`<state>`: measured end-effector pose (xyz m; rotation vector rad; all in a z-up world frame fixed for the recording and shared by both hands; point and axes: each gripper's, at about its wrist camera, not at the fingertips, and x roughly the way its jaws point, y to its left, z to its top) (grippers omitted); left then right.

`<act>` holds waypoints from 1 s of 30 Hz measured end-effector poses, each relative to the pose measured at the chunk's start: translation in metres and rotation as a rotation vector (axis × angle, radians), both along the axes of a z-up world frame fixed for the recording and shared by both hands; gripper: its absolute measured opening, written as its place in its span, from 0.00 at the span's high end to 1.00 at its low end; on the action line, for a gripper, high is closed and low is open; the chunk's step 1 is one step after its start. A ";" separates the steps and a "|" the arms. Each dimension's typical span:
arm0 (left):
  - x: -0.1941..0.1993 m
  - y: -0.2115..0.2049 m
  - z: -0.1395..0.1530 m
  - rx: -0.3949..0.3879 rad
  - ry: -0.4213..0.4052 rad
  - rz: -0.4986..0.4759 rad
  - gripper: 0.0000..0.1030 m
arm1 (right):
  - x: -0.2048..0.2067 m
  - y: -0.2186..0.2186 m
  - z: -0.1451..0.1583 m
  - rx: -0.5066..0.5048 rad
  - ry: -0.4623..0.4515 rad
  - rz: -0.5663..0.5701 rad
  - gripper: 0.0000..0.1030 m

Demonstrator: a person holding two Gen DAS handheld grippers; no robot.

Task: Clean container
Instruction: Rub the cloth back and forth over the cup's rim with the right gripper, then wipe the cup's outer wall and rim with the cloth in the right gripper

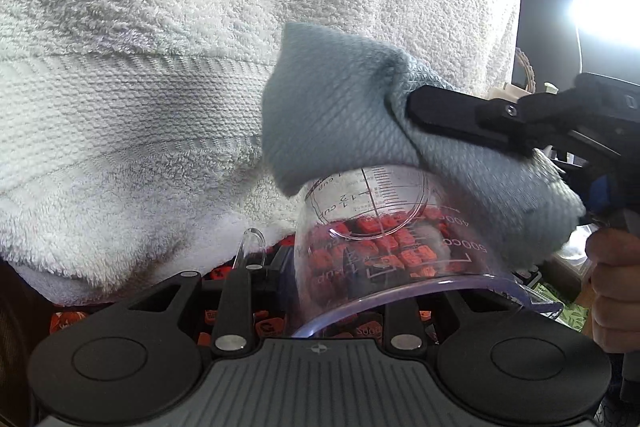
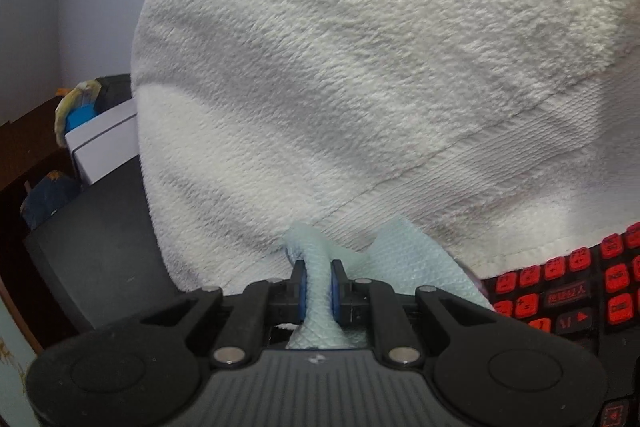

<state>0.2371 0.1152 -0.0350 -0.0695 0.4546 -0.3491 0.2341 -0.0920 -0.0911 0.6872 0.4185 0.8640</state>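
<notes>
Nearest the left wrist lens, the left gripper carries a clear measuring cup, its rim toward the camera and its base tilted away. Its jaws stand part-way apart; the cup hides the fingertips, so which part of the glass they pinch cannot be told. The cup handle projects to the cup's left. Printed scale marks run along the cup wall, and red keyboard keys show through the glass from below.

Over the far end of the cup lies a grey-blue cloth, draped across its base and down its right side. The right gripper enters from the cup's right, its black fingers closed on a fold of that cloth just above the cup. A hand holds this gripper's grip, right of the cup.

Behind cup and cloth, a white towel fills the background; its lower edge hangs just beyond the handle.

In the right wrist view the right gripper is seen from behind: both blue pads press a bunched strip of the cloth, which spreads to the right past the fingertips. The towel rises directly beyond the cloth. The keyboard lies to the cloth's right. The cup itself is hidden in this view.
</notes>
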 end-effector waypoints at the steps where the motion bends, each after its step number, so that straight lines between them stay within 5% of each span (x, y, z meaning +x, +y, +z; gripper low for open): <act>1: 0.000 0.000 0.000 0.001 0.000 0.000 0.74 | 0.002 -0.003 -0.001 0.012 0.009 -0.017 0.90; 8: 0.003 -0.007 -0.003 -0.004 0.000 0.001 0.74 | 0.009 -0.004 -0.008 0.062 0.056 0.023 0.90; 17: 0.003 0.005 -0.004 -0.004 0.001 -0.004 0.74 | -0.006 0.022 0.001 -0.034 -0.023 0.194 0.90; 30: -0.011 0.041 -0.010 -0.002 0.000 -0.007 0.73 | 0.009 -0.015 -0.009 0.072 0.060 -0.073 0.90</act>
